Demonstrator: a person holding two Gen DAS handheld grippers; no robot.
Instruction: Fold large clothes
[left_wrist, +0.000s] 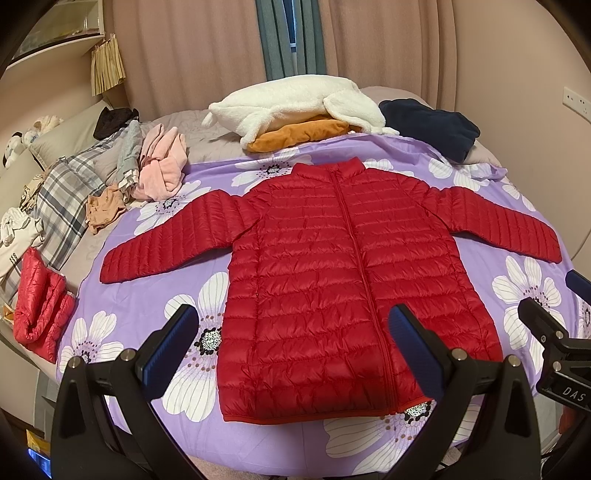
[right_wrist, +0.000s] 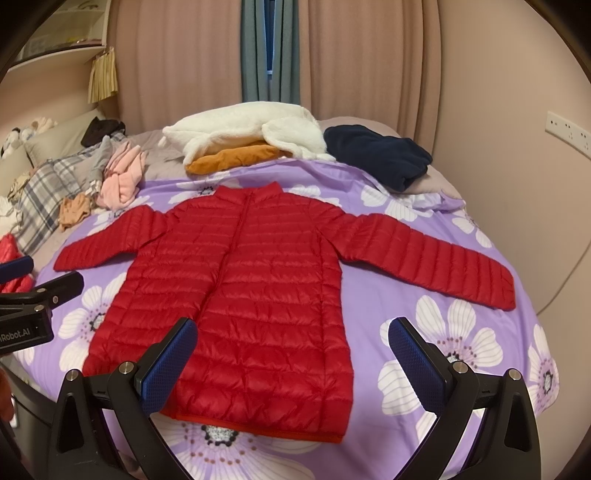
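the red puffy jacket (left_wrist: 332, 280) lies flat on the purple flower sheet (left_wrist: 155, 310), zipped up, both sleeves spread out wide, collar pointing away. nothing is folded yet, so this looks like the very start. the left gripper (left_wrist: 295, 350) hangs above the jacket's bottom edge with its jaws wide apart and nothing in them. the right gripper (right_wrist: 291, 362) is the same, open and empty, over the jacket's bottom right side. next, i think, each one should go out to a sleeve (right_wrist: 443, 266), pinch it, and bring it across the jacket's middle.
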